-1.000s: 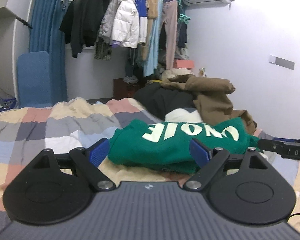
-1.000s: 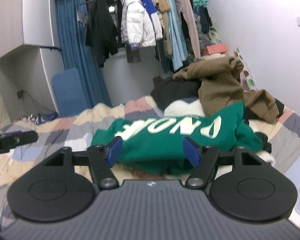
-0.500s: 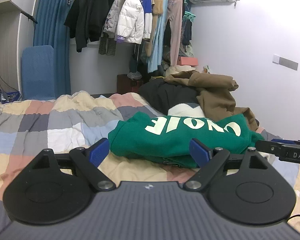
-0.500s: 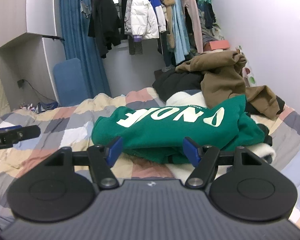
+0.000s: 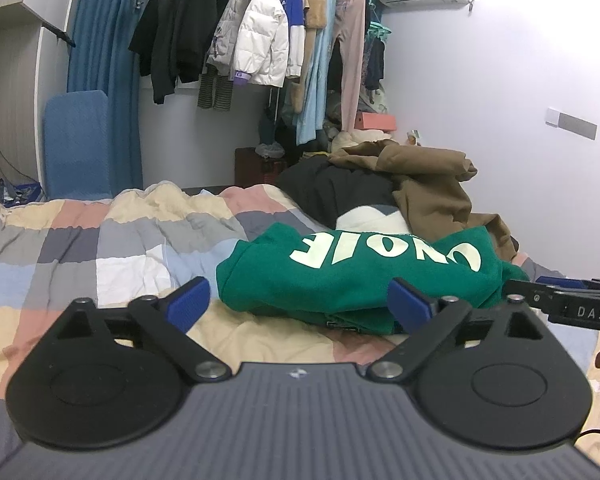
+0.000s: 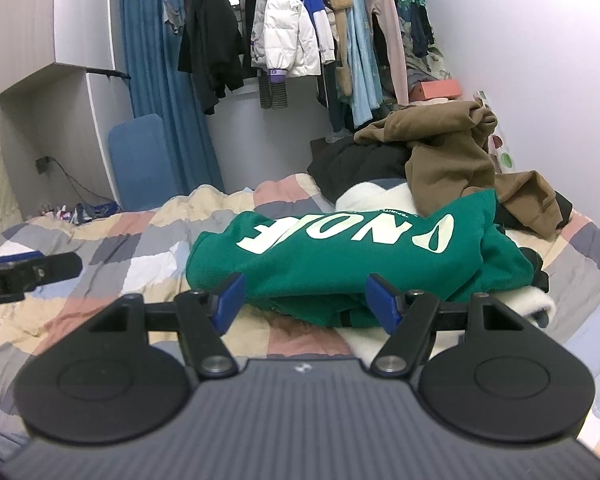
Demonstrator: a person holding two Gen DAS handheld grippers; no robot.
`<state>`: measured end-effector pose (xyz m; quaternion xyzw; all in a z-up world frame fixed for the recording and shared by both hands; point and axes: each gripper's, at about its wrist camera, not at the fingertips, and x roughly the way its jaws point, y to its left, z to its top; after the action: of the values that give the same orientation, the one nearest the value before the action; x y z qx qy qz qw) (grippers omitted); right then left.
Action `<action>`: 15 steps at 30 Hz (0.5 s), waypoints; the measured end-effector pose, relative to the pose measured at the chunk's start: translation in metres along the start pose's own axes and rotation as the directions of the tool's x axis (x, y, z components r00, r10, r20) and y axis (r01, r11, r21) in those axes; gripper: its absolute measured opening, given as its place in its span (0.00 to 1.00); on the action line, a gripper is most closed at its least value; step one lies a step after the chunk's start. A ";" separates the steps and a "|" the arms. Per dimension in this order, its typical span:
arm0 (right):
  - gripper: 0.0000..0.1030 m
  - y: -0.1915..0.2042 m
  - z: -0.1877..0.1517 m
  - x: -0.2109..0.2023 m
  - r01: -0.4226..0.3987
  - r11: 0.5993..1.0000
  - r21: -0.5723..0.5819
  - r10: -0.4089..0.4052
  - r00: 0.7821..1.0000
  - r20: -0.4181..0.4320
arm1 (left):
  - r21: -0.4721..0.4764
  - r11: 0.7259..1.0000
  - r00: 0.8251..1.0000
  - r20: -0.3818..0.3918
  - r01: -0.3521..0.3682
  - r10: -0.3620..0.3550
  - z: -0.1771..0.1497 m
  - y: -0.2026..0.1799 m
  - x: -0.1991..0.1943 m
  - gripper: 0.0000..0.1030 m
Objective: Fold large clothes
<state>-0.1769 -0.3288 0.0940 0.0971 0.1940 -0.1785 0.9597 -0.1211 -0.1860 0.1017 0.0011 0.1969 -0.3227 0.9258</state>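
Ahead of both grippers' parted fingers, folded green sweatshirt (image 5: pixel 356 276), untouched

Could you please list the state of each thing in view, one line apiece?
Green sweatshirt: folded, lying on the quilt, held by neither tongs.
Brown garment: crumpled, unfolded, on the pile.
Black garment: heaped, unfolded.
Checked quilt: spread over the bed, wrinkled.
Left tongs: jaws opening, nothing between them.
Right tongs: open, empty.
Blue curtain: drawn.

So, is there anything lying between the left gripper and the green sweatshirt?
No. In the left wrist view only bare checked quilt lies between the left gripper, whose jaws are opening and empty, and the folded green sweatshirt.
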 end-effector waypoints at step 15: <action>1.00 -0.002 0.003 0.000 0.022 1.000 -0.004 -0.022 1.000 0.007 | -0.010 0.999 0.999 -0.014 -0.034 0.034 -0.001 -0.002 -0.003 1.00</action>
<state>-0.1764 -0.3311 0.0963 0.0925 0.1922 -0.1888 0.9586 -0.1247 -0.1856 0.1018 0.0018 0.2050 -0.3058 0.9298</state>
